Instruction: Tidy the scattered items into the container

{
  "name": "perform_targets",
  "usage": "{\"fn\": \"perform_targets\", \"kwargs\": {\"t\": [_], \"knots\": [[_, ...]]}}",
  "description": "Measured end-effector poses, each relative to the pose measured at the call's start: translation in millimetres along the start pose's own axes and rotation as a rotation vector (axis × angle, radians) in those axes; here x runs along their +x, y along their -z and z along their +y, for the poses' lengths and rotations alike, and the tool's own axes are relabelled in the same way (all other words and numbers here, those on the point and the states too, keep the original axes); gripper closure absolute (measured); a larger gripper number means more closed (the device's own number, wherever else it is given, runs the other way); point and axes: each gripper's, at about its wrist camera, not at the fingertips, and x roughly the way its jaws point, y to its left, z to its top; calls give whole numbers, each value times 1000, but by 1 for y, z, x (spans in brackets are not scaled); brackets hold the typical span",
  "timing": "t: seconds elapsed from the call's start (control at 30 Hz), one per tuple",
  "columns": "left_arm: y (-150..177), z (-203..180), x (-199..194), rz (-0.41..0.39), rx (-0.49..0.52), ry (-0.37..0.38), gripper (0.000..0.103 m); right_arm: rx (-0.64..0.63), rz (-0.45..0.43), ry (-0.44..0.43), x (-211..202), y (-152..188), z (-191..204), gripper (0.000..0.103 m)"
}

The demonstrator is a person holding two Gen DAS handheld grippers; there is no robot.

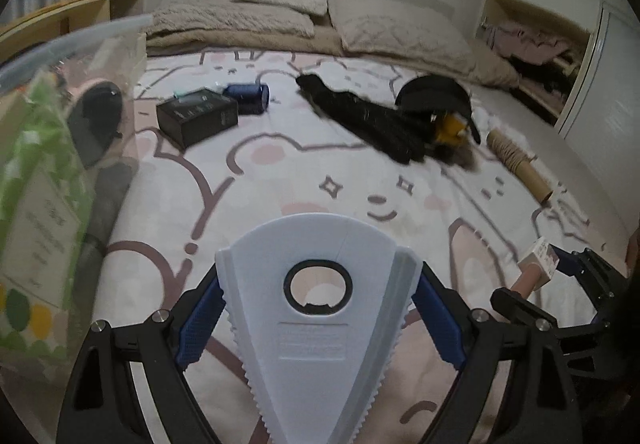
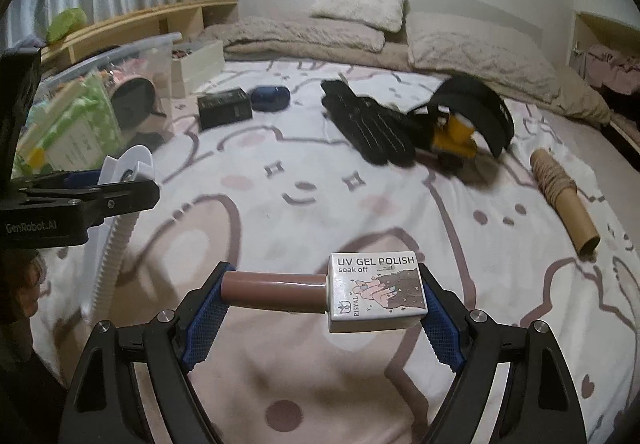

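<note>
Patterned bedding [image 2: 320,172], white with pink and brown cartoon outlines, serves as the work surface, which is why the loose things lie spread flat across it. At its left edge stands the clear plastic storage bin [image 2: 132,56], lid off and partly filled with a green packet and a round dark item; I judge it to be the container, set within reach of both hands.

Still lying out on the bedding are the black gloves [image 2: 368,124], a black cap [image 2: 476,100] draped over a small yellow object, the cardboard tube [image 2: 568,200] wound with twine, a black box [image 1: 198,116] and a dark blue case [image 1: 248,96] just beside it.

The left gripper [image 1: 318,320] clamps a white fan-shaped plastic tool [image 1: 316,284] with a round hole and toothed edges, one blue pad on each slanted side, so its jaws stand wide. The right gripper [image 2: 322,300] pinches a UV gel polish bottle [image 2: 376,292] lengthwise, brown cap against one pad and base against the other. Both loads hang clear of the bedding, presumably headed for the bin.
</note>
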Motion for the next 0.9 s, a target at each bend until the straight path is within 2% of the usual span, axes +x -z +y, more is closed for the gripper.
{"fn": "perform_targets", "kwargs": {"t": [0.4, 0.9], "knots": [[-5, 9, -55, -114, -5, 28, 14, -20, -77, 1, -38, -18, 19, 16], [-7, 12, -85, -174, -6, 38, 14, -3, -98, 20, -57, -17, 22, 16]]}}
